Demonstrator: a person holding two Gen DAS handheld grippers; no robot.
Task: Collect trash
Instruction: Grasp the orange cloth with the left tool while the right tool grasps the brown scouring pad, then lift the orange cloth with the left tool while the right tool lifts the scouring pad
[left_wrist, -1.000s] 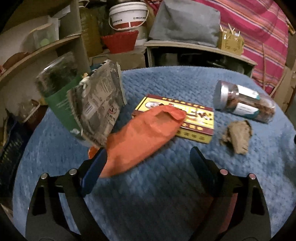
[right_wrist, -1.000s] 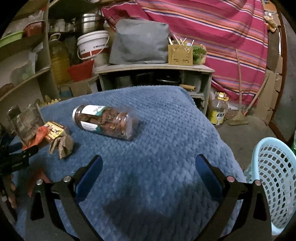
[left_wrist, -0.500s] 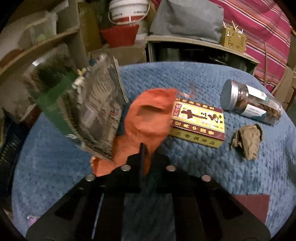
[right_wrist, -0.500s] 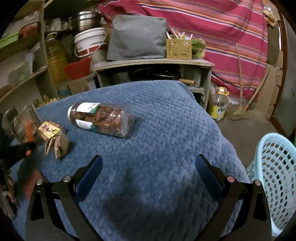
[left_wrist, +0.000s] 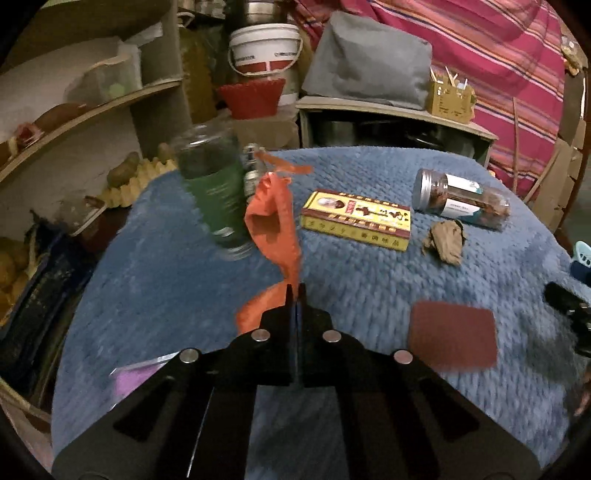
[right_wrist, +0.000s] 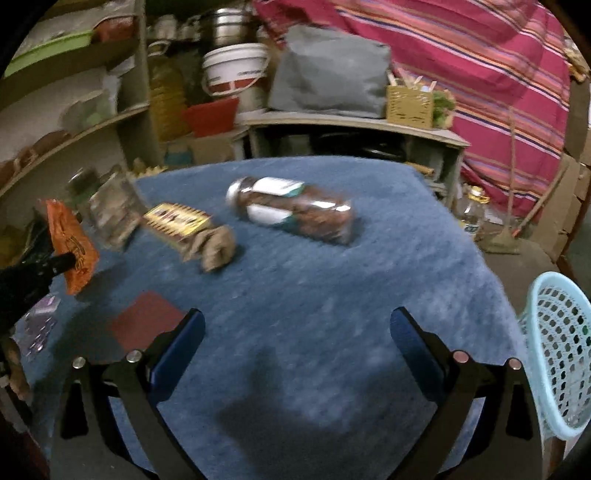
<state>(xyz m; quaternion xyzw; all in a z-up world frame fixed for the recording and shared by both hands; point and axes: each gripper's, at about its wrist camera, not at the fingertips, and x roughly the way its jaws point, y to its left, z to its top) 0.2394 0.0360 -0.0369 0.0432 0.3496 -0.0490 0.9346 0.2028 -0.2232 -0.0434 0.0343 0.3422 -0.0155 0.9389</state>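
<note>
My left gripper (left_wrist: 295, 291) is shut on an orange wrapper (left_wrist: 275, 225) and holds it edge-on above the blue blanket; the wrapper also shows at the left of the right wrist view (right_wrist: 70, 245). A crumpled brown paper (left_wrist: 445, 240) lies right of a yellow and red box (left_wrist: 356, 219), also seen in the right wrist view (right_wrist: 216, 245). A grey printed packet (right_wrist: 116, 212) stands at the left. My right gripper (right_wrist: 297, 345) is open and empty above the blanket. A light blue basket (right_wrist: 561, 354) stands off the table's right edge.
A green-labelled jar (left_wrist: 218, 199) stands behind the wrapper. A clear jar with a silver lid (left_wrist: 461, 201) lies on its side. A dark red square (left_wrist: 452, 338) and a purple packet (left_wrist: 129, 378) lie on the blanket (left_wrist: 369, 288). Shelves stand to the left.
My left gripper shut on the orange wrapper and lifted it off the blanket. The grey packet is no longer in the left view. The right gripper swung slightly left and stayed open.
</note>
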